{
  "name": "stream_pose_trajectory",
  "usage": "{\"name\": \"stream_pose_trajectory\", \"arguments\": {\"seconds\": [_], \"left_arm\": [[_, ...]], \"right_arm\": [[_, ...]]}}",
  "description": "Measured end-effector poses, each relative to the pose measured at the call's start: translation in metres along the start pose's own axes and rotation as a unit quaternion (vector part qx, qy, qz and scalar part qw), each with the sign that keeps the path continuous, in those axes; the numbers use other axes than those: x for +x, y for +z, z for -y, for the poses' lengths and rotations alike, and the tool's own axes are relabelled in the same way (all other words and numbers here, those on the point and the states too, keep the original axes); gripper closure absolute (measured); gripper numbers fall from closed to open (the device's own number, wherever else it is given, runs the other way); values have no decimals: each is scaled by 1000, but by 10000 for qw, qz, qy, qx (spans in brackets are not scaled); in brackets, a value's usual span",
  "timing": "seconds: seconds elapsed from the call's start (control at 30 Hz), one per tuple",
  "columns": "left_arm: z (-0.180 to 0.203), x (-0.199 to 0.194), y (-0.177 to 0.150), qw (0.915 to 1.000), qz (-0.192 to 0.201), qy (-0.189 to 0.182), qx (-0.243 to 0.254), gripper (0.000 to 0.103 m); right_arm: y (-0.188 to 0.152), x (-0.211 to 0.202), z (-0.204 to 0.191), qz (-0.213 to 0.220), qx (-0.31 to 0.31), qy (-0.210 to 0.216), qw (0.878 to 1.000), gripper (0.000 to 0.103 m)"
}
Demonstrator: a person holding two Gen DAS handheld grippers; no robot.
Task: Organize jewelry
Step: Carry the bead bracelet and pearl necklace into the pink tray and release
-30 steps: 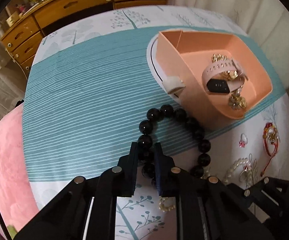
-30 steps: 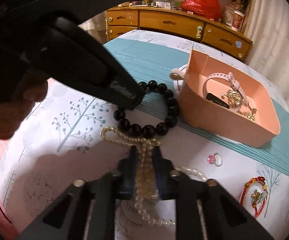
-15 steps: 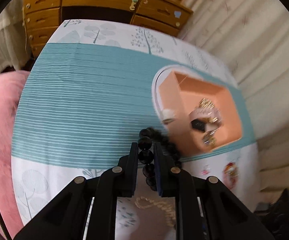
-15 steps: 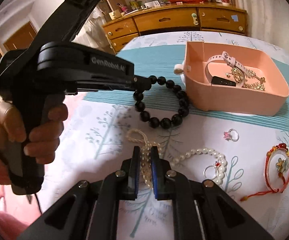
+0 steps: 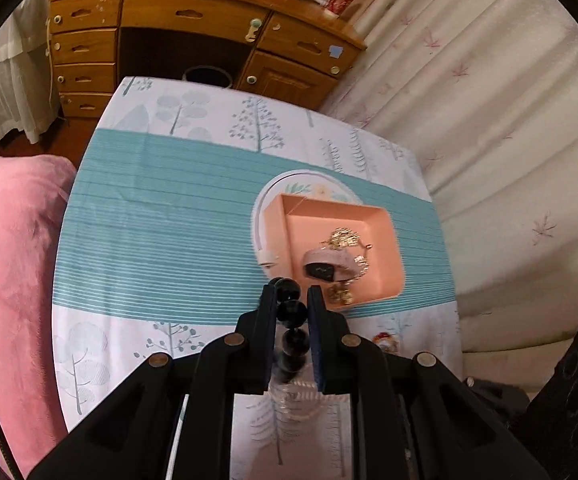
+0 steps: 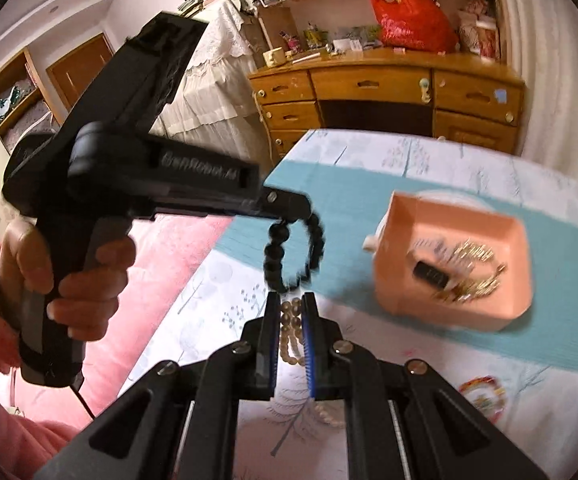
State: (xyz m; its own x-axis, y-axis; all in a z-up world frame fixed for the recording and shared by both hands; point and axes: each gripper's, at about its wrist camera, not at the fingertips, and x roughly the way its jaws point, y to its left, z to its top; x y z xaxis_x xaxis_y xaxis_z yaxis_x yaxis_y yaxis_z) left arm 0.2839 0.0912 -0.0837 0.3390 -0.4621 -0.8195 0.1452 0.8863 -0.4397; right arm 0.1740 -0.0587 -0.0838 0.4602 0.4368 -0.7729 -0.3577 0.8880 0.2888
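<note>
My left gripper [image 5: 292,300] is shut on a black bead bracelet [image 5: 293,326] and holds it high above the table; in the right wrist view the bracelet [image 6: 295,254] hangs from the left gripper [image 6: 289,208]. My right gripper [image 6: 291,300] is shut on a pearl necklace [image 6: 291,338], lifted off the cloth. The pink tray [image 5: 393,248] holds a pink watch [image 5: 331,266] and gold jewelry [image 5: 345,238]; the tray [image 6: 517,280] lies ahead and to the right in the right wrist view.
A red string bracelet [image 6: 483,394] lies on the tablecloth [image 5: 161,232] near the front right. A pink blanket [image 5: 5,264] lies left of the table. A wooden dresser [image 5: 177,36] stands behind. A curtain [image 5: 489,120] hangs on the right.
Both grippers have risen well above the table. The black bracelet has left the cloth and hangs in the air. The pearl necklace has been lifted too.
</note>
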Motion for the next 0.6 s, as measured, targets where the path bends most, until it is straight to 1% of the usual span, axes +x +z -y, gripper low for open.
{"name": "stream_pose_trajectory", "arguments": {"seconds": [0.07, 0.13, 0.2, 0.23, 0.3, 0.4, 0.53, 0.6], "left_arm": [[8, -6, 5, 10000, 48, -39, 38, 90], [20, -11, 11, 9998, 63, 20, 161, 90], [30, -11, 18, 9996, -51, 115, 235, 90], [34, -11, 22, 9997, -96, 85, 222, 90], [41, -9, 29, 9996, -158, 32, 223, 90], [53, -3, 38, 9993, -154, 77, 331, 90], [69, 7, 45, 9991, -142, -109, 376, 90], [77, 15, 48, 9991, -122, -172, 381, 90]], "right_arm": [[12, -10, 8, 40, 189, 71, 9998, 93], [17, -17, 18, 47, 431, 106, 9990, 93], [24, -25, 31, 135, 703, 83, 9974, 93], [27, -27, 38, 191, 784, 47, 9967, 93], [32, -34, 49, 311, 826, -114, 9960, 93], [38, -38, 62, 391, 824, -410, 9950, 93], [43, -38, 92, 516, 1120, -657, 9902, 93], [44, -37, 107, 580, 1200, -869, 9873, 93]]}}
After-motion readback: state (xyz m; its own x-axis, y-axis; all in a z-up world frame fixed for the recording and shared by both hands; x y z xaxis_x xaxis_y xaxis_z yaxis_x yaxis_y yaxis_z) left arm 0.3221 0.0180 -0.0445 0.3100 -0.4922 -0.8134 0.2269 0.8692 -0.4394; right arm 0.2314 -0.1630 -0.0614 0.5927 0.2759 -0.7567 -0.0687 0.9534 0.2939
